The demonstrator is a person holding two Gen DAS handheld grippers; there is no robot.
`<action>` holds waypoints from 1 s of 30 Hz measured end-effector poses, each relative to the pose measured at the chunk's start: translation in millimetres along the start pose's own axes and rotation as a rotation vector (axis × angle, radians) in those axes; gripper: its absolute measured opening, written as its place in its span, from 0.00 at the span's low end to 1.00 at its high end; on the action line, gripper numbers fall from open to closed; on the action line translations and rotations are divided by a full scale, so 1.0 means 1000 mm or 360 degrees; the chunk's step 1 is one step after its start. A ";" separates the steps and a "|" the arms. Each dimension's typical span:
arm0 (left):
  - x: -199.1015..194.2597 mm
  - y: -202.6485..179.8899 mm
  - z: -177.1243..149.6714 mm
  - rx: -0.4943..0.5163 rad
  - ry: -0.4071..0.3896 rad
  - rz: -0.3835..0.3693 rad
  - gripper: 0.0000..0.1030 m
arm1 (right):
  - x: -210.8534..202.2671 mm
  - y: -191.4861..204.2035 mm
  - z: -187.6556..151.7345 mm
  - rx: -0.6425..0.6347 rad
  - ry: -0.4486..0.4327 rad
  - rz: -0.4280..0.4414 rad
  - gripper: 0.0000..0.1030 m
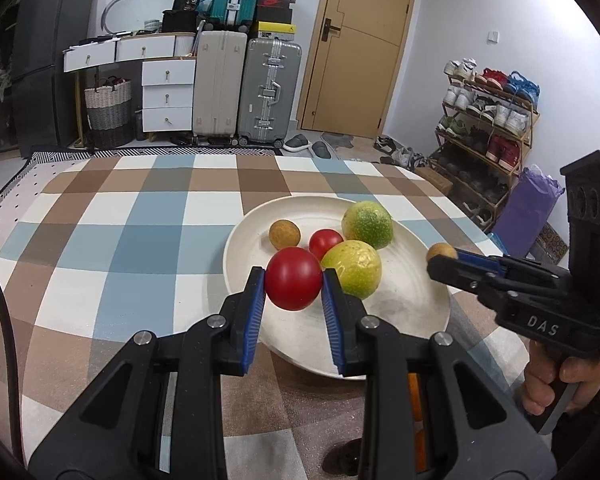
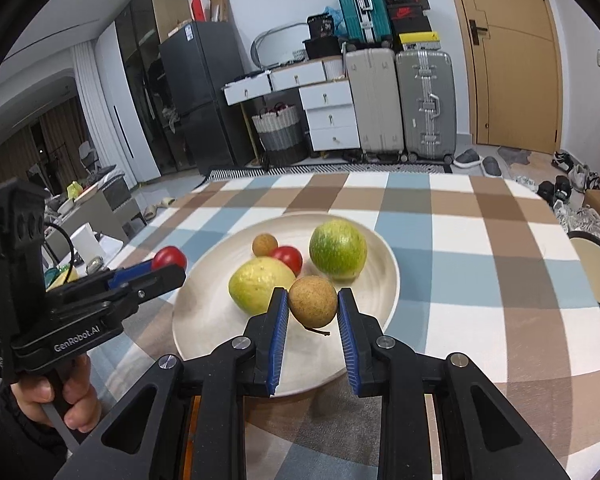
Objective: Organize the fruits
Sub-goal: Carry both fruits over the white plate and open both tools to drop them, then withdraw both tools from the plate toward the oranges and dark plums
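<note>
My left gripper (image 1: 294, 282) is shut on a red tomato (image 1: 293, 278), held over the near left rim of a cream plate (image 1: 404, 304). My right gripper (image 2: 313, 306) is shut on a small brown round fruit (image 2: 313, 301) with a short stem, above the near side of the plate (image 2: 216, 320). On the plate lie a green citrus (image 1: 367, 224), a yellow-green citrus (image 1: 356, 267), a small tomato (image 1: 325, 242) and another brown fruit (image 1: 285, 234). Each gripper shows in the other's view, the right gripper (image 1: 442, 254) with its brown fruit, the left gripper (image 2: 170, 262) with its tomato.
The plate sits on a checked tablecloth (image 1: 140, 240) in blue, brown and white. A round board (image 2: 594, 272) lies at the table's right edge. Beyond the table stand suitcases (image 1: 268, 88), white drawers (image 1: 168, 92), a shoe rack (image 1: 488, 120) and a door. A hand (image 1: 556, 384) grips the right tool.
</note>
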State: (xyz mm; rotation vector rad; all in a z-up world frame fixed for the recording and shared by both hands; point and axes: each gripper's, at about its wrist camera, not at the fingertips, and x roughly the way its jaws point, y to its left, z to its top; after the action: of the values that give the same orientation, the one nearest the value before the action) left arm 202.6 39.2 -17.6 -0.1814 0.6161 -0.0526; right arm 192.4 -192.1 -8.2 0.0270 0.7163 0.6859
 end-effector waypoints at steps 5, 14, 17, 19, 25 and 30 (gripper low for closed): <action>0.003 -0.005 -0.001 0.0029 0.0019 0.0012 0.25 | 0.009 -0.004 -0.001 0.0023 0.0040 -0.0007 0.25; 0.005 -0.007 -0.001 0.0040 0.0030 0.0071 0.25 | 0.019 -0.014 0.000 0.0098 0.0112 -0.0058 0.32; 0.003 -0.003 -0.001 0.0018 0.0019 0.0069 0.27 | 0.018 -0.016 -0.001 0.0111 0.0098 -0.0058 0.34; 0.001 0.001 -0.001 -0.0005 0.0000 0.0068 0.34 | 0.015 -0.018 -0.001 0.0123 0.0079 -0.0063 0.37; -0.011 0.006 -0.003 -0.0037 -0.0080 0.0102 0.74 | 0.006 -0.016 -0.001 0.0109 0.0003 -0.0061 0.53; -0.013 0.005 -0.005 0.0002 -0.0050 0.0120 0.81 | -0.001 -0.013 -0.001 0.0093 -0.0053 -0.0090 0.81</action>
State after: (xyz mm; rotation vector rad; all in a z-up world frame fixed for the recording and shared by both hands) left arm 189.3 44.5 -15.3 -0.1573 0.5909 0.0225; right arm 198.5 -203.5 -11.7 0.0712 0.7022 0.6092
